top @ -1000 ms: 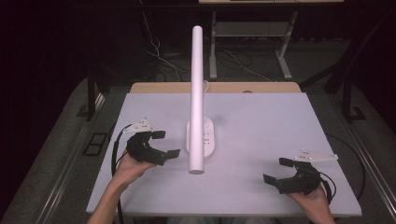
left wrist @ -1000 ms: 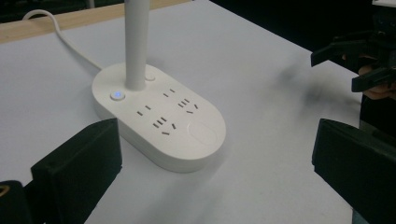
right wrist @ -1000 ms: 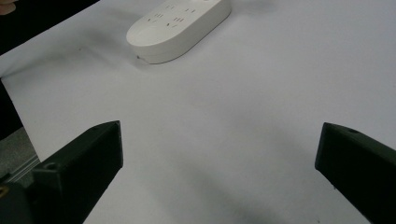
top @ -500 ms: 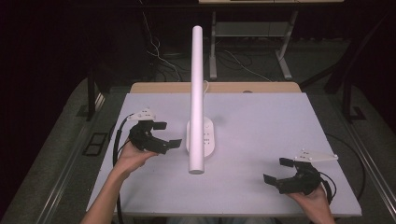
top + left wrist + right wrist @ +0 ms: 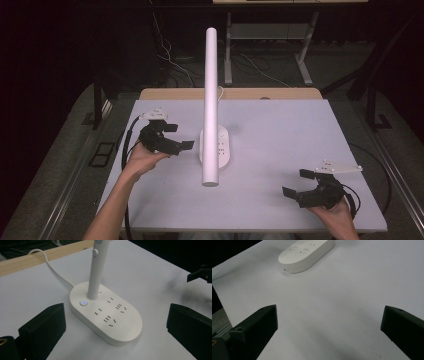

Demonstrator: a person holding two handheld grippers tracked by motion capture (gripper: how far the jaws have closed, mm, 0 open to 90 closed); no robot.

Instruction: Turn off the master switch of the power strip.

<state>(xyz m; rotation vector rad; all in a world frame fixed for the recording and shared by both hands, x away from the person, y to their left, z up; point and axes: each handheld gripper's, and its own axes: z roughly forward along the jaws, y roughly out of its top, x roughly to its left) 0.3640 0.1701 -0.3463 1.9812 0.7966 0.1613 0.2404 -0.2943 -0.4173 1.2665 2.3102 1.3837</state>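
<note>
A white desk lamp stands mid-table; its long bar head (image 5: 210,100) reaches toward me above the oval base (image 5: 220,150). The base (image 5: 110,315) carries several sockets, a blue-lit button (image 5: 83,302) and the upright stem (image 5: 96,272); a white cord (image 5: 52,267) runs from its back. My left gripper (image 5: 179,136) hovers open just left of the base, which lies ahead between its jaws (image 5: 117,323). My right gripper (image 5: 296,183) rests open near the front right edge, empty (image 5: 329,325), with the base (image 5: 305,252) farther ahead. The right gripper (image 5: 201,273) is also visible in the left gripper view.
The white tabletop (image 5: 300,130) has a wooden strip (image 5: 250,93) along its far edge. Behind it stand a metal desk frame (image 5: 265,35) and loose cables on the dark floor. A black cable (image 5: 127,145) trails from the left gripper.
My left gripper has moved away from me and to the right, closer to the lamp base. The right gripper and the lamp have stayed where they were.
</note>
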